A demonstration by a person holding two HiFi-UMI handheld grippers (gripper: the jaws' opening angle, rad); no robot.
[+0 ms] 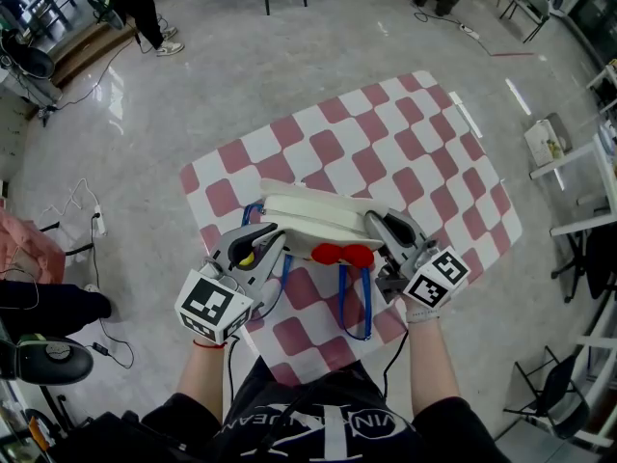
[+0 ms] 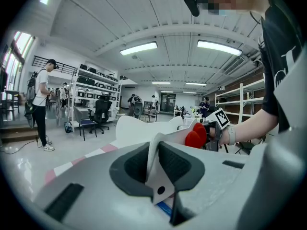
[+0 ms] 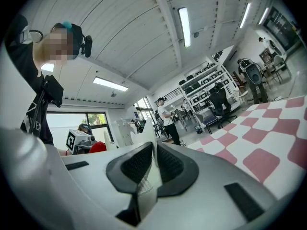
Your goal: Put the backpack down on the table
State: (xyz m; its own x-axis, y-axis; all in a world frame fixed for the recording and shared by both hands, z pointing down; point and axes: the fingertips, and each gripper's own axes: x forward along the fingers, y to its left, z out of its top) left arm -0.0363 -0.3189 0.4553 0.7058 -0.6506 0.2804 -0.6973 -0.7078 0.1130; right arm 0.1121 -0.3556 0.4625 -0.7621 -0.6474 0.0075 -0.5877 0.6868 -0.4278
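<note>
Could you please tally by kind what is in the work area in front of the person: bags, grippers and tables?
Backpack, white: 1
Grippers: 2, the left gripper and the right gripper, each with its jaws shut on the backpack's edge
Table, red-and-white checked: 1
Total: 4

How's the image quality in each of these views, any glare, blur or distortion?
Head view: sharp and evenly lit, faint glare streaks on the glossy grey floor. Left gripper view: heavy fisheye, dark corners, bright ceiling strip lights, white backpack fabric in the jaws slightly soft. Right gripper view: same fisheye bends the red-and-white checked table.
</note>
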